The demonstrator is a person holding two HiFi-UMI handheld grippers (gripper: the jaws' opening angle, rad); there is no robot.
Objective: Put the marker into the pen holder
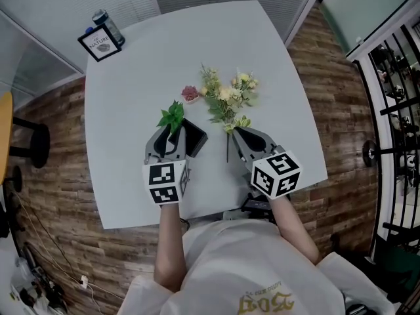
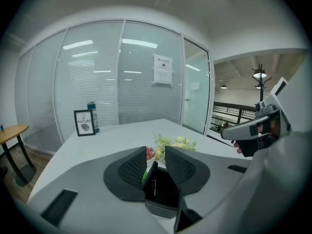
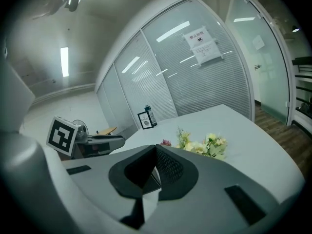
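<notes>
A black pen holder (image 1: 195, 138) stands on the white table (image 1: 131, 110), with a green leafy sprig (image 1: 172, 115) at its far side. In the left gripper view a black marker (image 2: 154, 178) stands upright inside the pen holder (image 2: 165, 195), below the gap between the jaws. My left gripper (image 1: 172, 135) hovers just over the holder, its jaws open and apart from the marker. My right gripper (image 1: 237, 131) hangs to the right, near the flower stems, jaw tips together with nothing seen between them (image 3: 156, 148).
A bunch of pale flowers (image 1: 226, 97) and a pink bloom (image 1: 189, 93) lie beyond the grippers. A framed card (image 1: 100, 43) and a dark can (image 1: 108, 26) stand at the far left corner. The table's near edge (image 1: 216, 210) is close to the person.
</notes>
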